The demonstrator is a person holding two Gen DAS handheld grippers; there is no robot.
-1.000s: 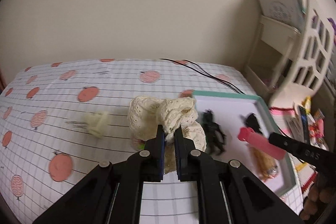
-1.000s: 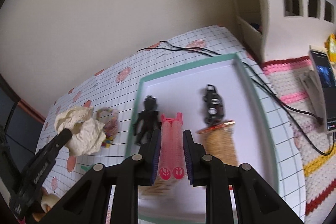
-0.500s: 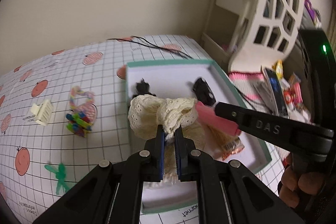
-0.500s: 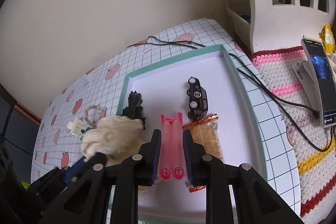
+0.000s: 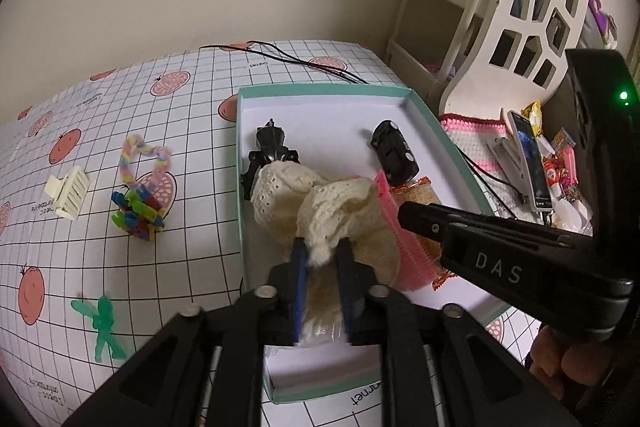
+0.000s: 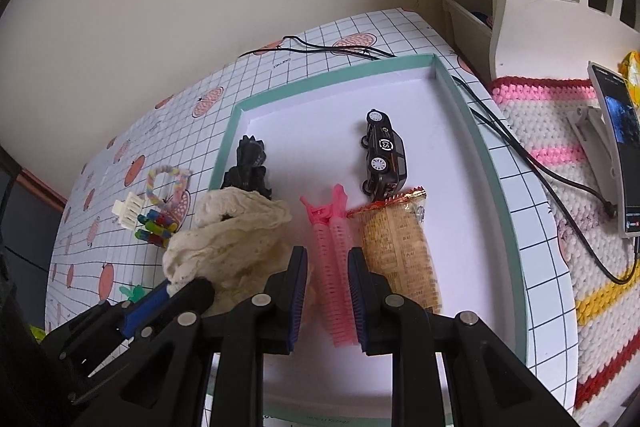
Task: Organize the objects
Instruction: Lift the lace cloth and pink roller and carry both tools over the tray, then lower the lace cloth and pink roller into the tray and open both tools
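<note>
A teal-rimmed white tray [image 5: 320,89] [image 6: 336,75] holds a black toy car [image 5: 394,151] [image 6: 384,155], a black figure [image 5: 270,147] [image 6: 248,163] and a snack packet [image 6: 400,259]. A cream lace scrunchie [image 5: 320,203] [image 6: 236,235] rests in the tray. My left gripper [image 5: 322,259] is slightly open, with a tuft of the scrunchie loose between its fingers. A pink hair clip [image 6: 336,267] [image 5: 400,255] lies on the tray floor beside the packet. My right gripper [image 6: 326,255] straddles it, slightly open, with a gap on the left side.
Left of the tray on the grid cloth lie a white claw clip [image 5: 68,191], a rainbow pipe-cleaner heart [image 5: 140,155], a pile of coloured pegs [image 5: 138,217] and a green figure [image 5: 102,327]. Black cables [image 5: 300,61] run behind the tray. A white shelf [image 5: 520,7] and a phone [image 5: 530,159] stand at the right.
Both grippers came over the tray and lowered. The left fingers have spread and the scrunchie now rests in the tray. The pink clip has dropped flat onto the tray floor.
</note>
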